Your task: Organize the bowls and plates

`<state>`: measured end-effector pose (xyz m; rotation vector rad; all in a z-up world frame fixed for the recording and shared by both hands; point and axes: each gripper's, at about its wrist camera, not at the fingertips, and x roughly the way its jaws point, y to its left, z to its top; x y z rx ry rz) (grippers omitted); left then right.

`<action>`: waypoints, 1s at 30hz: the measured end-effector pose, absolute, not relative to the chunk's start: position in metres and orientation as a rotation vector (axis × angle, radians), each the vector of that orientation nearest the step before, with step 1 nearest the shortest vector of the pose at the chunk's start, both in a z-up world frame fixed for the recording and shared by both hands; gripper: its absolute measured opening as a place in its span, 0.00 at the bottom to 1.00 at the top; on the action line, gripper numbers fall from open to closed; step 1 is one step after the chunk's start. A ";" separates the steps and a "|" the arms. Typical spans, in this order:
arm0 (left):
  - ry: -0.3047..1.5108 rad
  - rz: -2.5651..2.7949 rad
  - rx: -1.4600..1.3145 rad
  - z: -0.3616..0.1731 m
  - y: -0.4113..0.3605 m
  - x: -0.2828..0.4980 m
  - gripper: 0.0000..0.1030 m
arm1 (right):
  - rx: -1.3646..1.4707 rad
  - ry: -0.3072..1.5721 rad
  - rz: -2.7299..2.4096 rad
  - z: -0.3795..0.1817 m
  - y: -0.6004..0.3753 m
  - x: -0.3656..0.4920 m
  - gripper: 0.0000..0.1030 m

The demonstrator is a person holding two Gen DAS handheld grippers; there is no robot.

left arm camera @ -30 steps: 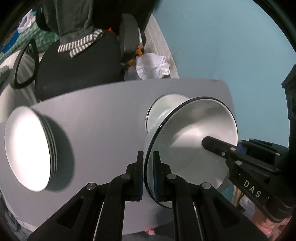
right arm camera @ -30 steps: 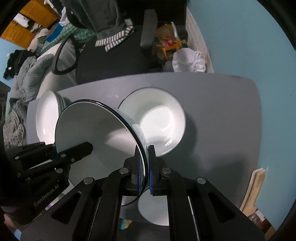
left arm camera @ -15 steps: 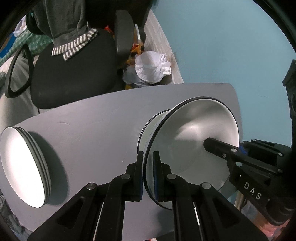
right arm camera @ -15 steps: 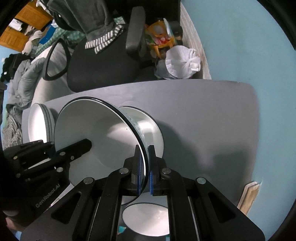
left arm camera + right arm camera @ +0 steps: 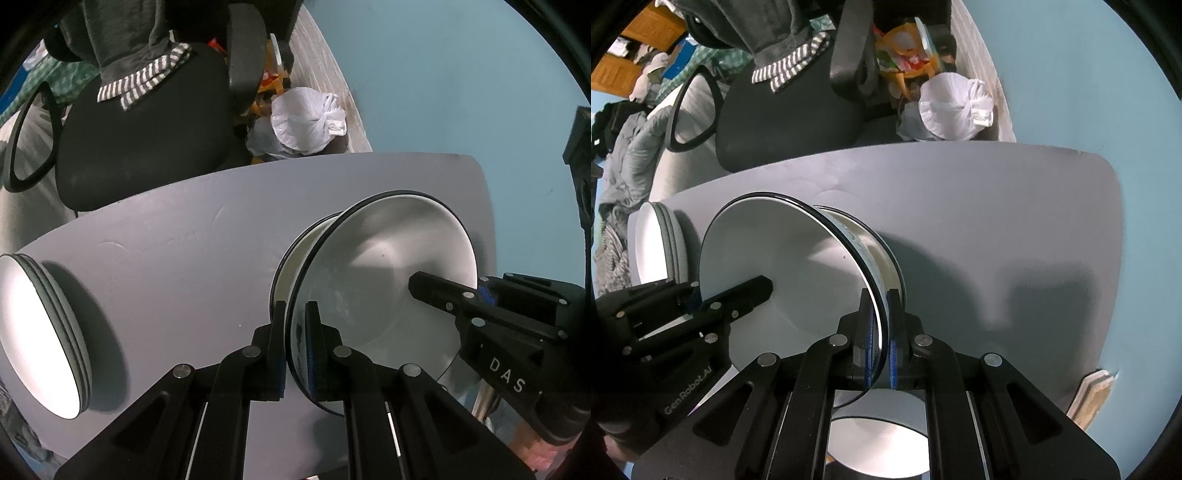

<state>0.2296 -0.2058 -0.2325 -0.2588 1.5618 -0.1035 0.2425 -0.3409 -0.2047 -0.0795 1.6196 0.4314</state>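
Both grippers hold one white bowl with a black rim point(image 5: 384, 280) by opposite edges. My left gripper point(image 5: 295, 347) is shut on its rim; my right gripper point(image 5: 881, 347) is shut on the other side of the bowl point(image 5: 790, 266). The held bowl sits just above, nearly nested in, a second white bowl point(image 5: 291, 258) on the grey table, also seen in the right wrist view point(image 5: 882, 254). A stack of white plates point(image 5: 40, 332) stands at the table's left, also in the right wrist view point(image 5: 655, 243). Another white bowl point(image 5: 879, 446) lies under my right gripper.
The grey table point(image 5: 184, 258) has its far edge near a black office chair point(image 5: 147, 122) draped with clothing. A white plastic bag point(image 5: 306, 122) lies on the floor by the blue wall. Stacked paper point(image 5: 1089, 395) shows past the table's right edge.
The held bowl has moved over the second bowl and come down onto it, so little of the lower bowl shows. Both grippers kept their hold.
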 end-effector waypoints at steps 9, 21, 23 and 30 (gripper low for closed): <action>1.632 -0.138 -0.247 -0.236 -0.204 0.239 0.08 | -0.028 1.681 0.437 -0.213 -0.345 0.246 0.08; 1.706 -0.174 -0.138 -0.229 -0.216 0.245 0.23 | -0.012 1.746 0.442 -0.209 -0.337 0.248 0.28; 1.697 -0.148 -0.098 -0.225 -0.216 0.246 0.28 | -0.018 1.744 0.435 -0.208 -0.336 0.247 0.29; 1.681 -0.143 -0.123 -0.217 -0.209 0.248 0.38 | -0.032 1.705 0.422 -0.198 -0.338 0.251 0.35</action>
